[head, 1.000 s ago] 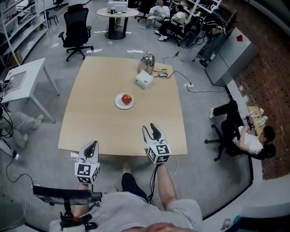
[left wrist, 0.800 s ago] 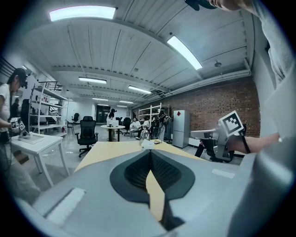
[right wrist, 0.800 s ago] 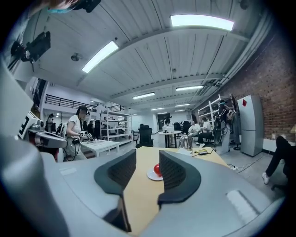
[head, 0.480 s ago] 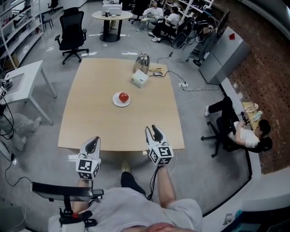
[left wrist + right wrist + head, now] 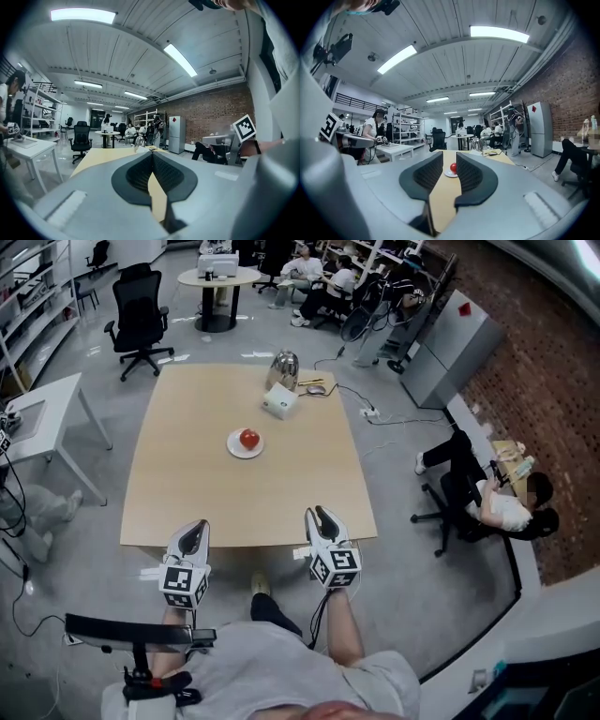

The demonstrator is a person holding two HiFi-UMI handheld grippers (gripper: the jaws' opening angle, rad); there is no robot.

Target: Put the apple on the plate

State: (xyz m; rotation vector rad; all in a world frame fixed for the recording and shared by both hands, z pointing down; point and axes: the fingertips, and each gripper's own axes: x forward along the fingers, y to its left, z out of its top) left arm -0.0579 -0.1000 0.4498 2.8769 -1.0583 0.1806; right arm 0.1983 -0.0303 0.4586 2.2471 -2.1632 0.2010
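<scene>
The apple sits on the plate. My left tongs are closed; my empty right tongs have just been narrowing.

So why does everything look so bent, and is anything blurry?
Head view: the wide lens bows the table edges, apple sharp. Left gripper view: dark round border, ceiling light glares, left tongs soft up close. Right gripper view: same round border, apple small but clear.

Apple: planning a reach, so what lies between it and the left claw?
Only bare table between the left claw and the apple; the head view shows it.
</scene>
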